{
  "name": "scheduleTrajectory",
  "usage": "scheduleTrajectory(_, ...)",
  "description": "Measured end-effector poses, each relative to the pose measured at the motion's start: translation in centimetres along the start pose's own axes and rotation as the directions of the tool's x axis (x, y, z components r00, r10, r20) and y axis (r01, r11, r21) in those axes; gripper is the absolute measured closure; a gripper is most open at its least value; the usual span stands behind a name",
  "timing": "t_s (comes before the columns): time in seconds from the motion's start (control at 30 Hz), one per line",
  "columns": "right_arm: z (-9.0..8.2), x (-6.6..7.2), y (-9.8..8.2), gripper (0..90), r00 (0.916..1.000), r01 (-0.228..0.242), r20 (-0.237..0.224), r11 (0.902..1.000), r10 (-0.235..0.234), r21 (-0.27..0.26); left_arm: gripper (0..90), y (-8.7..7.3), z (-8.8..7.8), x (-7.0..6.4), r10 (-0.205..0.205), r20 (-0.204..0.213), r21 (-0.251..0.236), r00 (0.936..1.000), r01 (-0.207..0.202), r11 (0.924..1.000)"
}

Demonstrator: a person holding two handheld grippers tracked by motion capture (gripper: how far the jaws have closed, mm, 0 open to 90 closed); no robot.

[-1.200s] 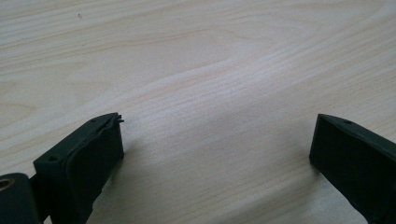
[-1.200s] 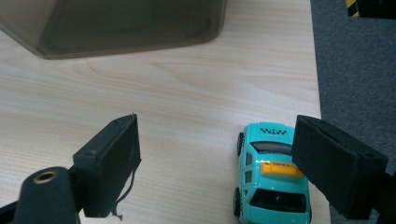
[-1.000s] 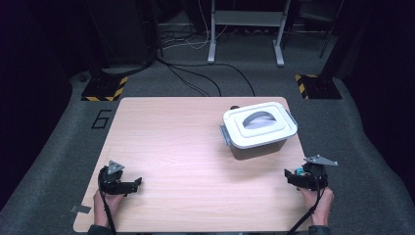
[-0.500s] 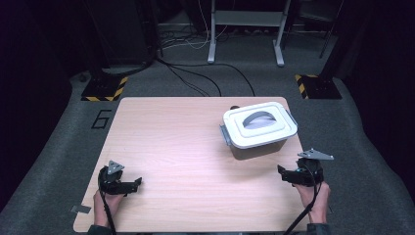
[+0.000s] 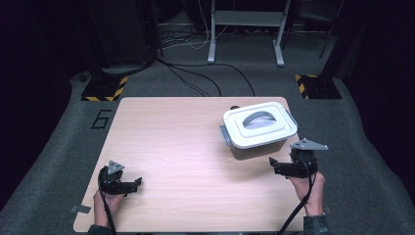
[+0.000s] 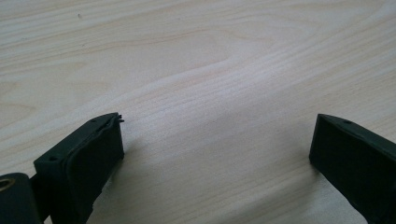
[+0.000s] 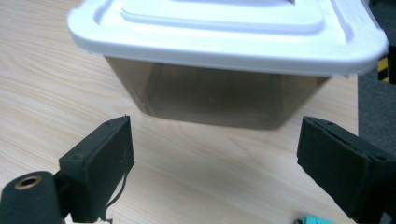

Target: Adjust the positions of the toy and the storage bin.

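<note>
The right gripper (image 5: 274, 165), jaws just opened wider and empty, should be aligned squarely with the lidded container's (image 5: 259, 128) near latch; the left gripper (image 5: 137, 182) rests spread.

The pale wooden table (image 5: 176, 147) lies bare across its left and middle, giving open passage there. The one obstacle is the smoky translucent plastic box with a white handled lid (image 5: 258, 128), standing near the far right corner. A strip of bare wood separates it from the right gripper (image 5: 275, 167), whose jaws gape empty.
</note>
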State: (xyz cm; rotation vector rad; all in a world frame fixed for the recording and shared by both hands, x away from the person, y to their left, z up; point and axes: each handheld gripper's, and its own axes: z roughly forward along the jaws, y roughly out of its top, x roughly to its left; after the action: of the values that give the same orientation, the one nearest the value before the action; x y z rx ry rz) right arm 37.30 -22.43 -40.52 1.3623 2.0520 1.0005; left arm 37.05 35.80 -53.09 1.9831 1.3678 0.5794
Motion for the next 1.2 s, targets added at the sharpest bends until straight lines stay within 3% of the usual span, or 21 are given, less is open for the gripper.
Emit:
scheduleTrajectory(0.37, 0.8, 2.0, 3.4, 9.8, 0.9966, 0.075, -0.034, 0.9971, -0.076, -0.003, 2.7, 0.0, 0.0, 0.0, 0.001, 0.001, 0.002, 1.0, -0.001, 1.0)
scheduleTrajectory(0.7, 2.6, 3.5, 5.5, 7.6, 0.9914, 0.11, -0.072, 0.9939, -0.109, 0.008, 2.8, 0.0, 0.0, 0.0, 0.0, 0.001, -0.001, 1.0, 0.0, 1.0)
scheduleTrajectory(1.2, 6.4, 6.7, 7.4, 18.6, 0.9726, 0.187, -0.147, 0.9817, -0.18, 0.036, 2.8, 0.0, 0.0, 0.0, 0.001, 0.001, -0.002, 1.0, -0.001, 1.0)
